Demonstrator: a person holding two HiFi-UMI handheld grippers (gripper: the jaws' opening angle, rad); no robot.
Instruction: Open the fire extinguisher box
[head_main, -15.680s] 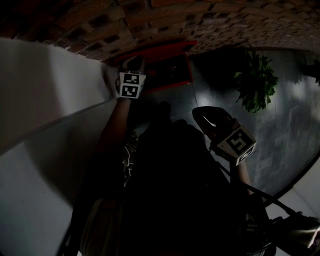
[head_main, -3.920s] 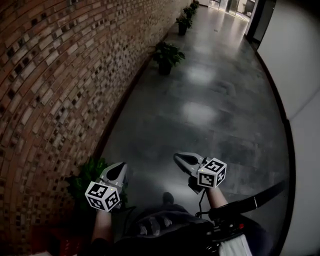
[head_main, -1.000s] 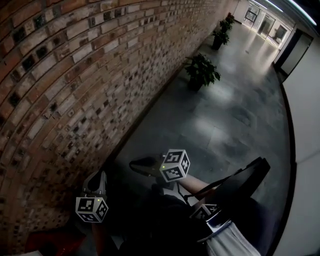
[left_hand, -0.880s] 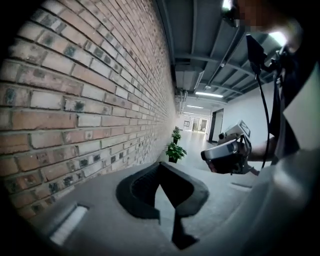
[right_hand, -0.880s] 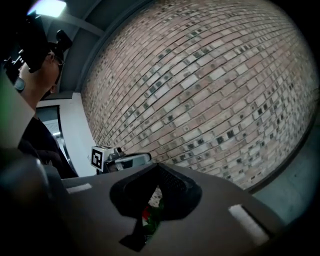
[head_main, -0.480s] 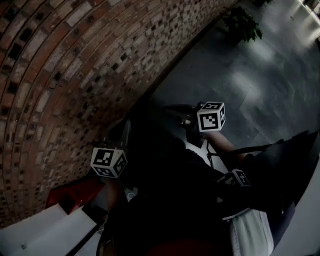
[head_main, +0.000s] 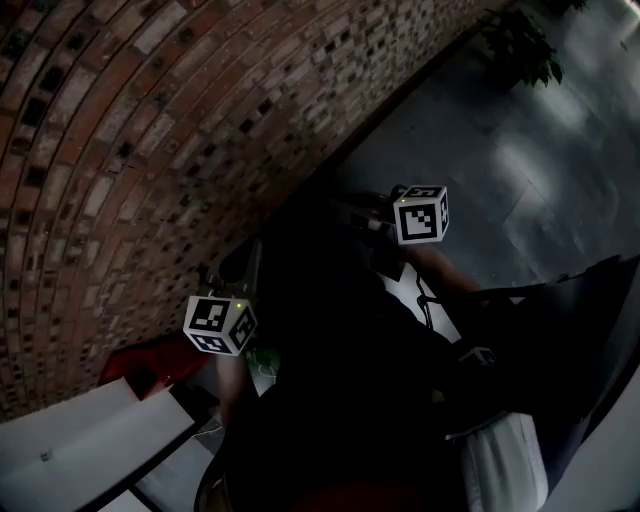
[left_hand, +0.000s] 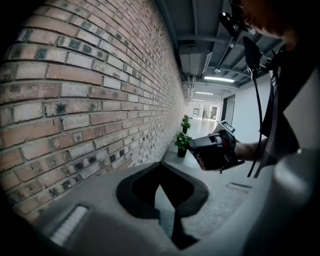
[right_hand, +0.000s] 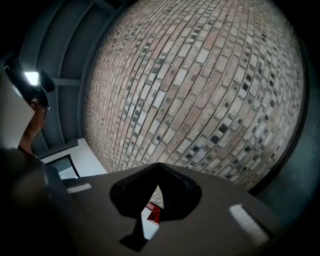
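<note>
The left gripper (left_hand: 160, 175) is holding its claw pressed together with nothing between the pads, and it is pointing along the brick wall (left_hand: 75, 100). The right gripper (right_hand: 159, 175) is likewise keeping its claw pinched closed and empty while aiming at the brickwork. The fire extinguisher box (head_main: 150, 365), a red shape, is lying low at the foot of the wall, near the left gripper's marker cube and beside a white panel (head_main: 80, 440). Neither claw is touching it, and whether its door is open cannot be told, since the person's dark torso is covering part of that area. Judged from this, the reach for the box is not yet under way. Risk: with both claws closed, a reach for the door is likely ending in a push instead of a grip, so one claw is needing to spread first; dim light and the close wall are also inviting a scrape on brick. Beyond, the grey polished floor (head_main: 520, 190) is reflecting ceiling light, a potted plant (head_main: 520, 45) is standing against the wall, and the corridor is running toward a brightly lit far end
</note>
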